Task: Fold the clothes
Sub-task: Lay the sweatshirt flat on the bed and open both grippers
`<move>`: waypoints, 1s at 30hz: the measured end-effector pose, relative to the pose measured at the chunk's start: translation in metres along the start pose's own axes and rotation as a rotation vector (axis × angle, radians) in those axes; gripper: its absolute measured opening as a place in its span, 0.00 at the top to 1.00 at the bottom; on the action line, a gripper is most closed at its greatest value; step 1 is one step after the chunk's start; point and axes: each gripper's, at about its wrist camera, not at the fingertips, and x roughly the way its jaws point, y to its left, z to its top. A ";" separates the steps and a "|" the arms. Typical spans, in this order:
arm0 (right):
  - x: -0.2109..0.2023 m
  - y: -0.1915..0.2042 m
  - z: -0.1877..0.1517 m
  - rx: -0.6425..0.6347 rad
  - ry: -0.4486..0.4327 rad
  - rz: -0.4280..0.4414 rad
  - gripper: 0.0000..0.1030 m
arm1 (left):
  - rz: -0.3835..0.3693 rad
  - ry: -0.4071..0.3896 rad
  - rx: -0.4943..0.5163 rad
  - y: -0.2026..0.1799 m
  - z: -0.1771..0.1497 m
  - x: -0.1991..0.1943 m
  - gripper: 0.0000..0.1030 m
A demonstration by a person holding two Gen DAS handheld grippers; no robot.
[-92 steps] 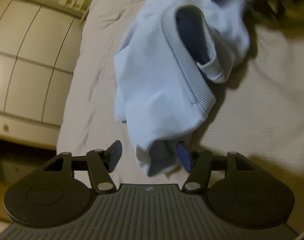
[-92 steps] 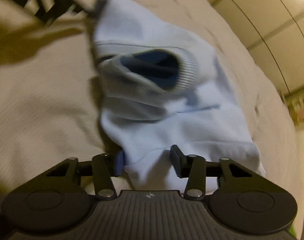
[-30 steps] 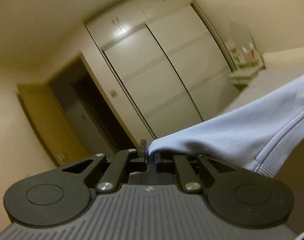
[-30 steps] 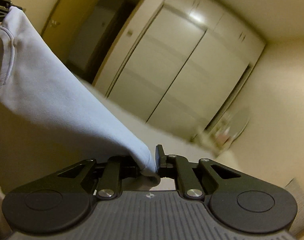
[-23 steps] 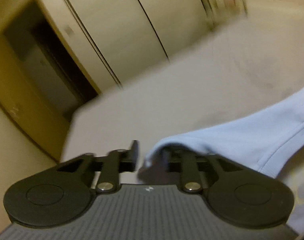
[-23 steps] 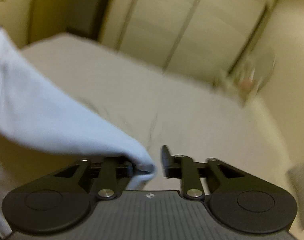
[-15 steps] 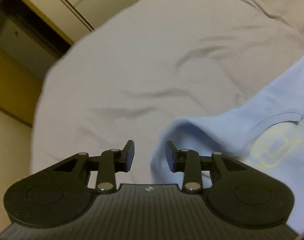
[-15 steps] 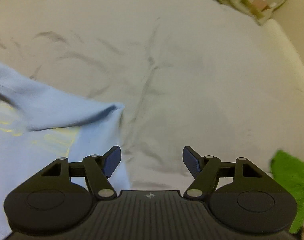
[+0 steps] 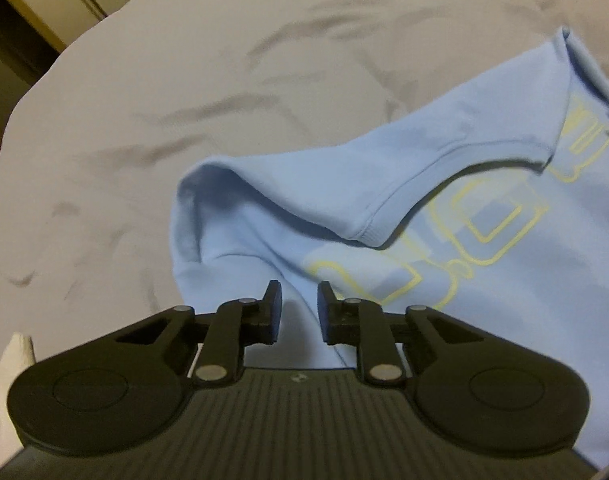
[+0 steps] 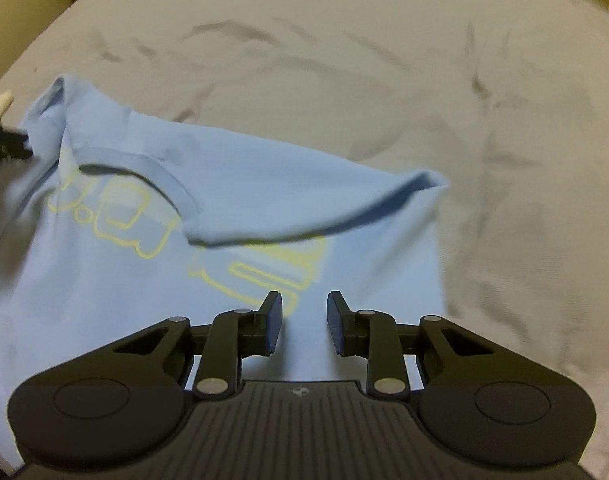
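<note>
- Your left tool (image 9: 299,306) is released, jaws apart over the light-blue cotton T-shirt with yellow outlined print (image 9: 484,248).
- Your right tool (image 10: 303,316) is likewise released above the shirt's opposite side.
- The shirt lies spread on the wrinkled grey-white bed sheet (image 9: 144,100).

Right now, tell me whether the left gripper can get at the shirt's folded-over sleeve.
Probably yes. The left gripper is open and holds nothing, over the shirt, and the sleeve lies just ahead of its fingers on top of the shirt with nothing between.
</note>
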 end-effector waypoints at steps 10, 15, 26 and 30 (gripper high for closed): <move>0.069 -0.017 0.063 0.015 -0.031 0.015 0.72 | 0.060 -0.117 0.003 0.026 0.052 0.036 0.85; 0.041 -0.058 0.117 0.245 -0.242 -0.108 0.64 | 0.086 -0.166 -0.385 0.101 0.090 0.029 0.84; -0.020 -0.057 0.021 0.297 -0.154 -0.094 0.53 | 0.006 -0.065 -0.434 0.059 -0.001 -0.015 0.79; -0.047 -0.011 -0.076 0.165 -0.018 -0.075 0.53 | -0.031 -0.002 -0.292 -0.030 -0.061 -0.051 0.79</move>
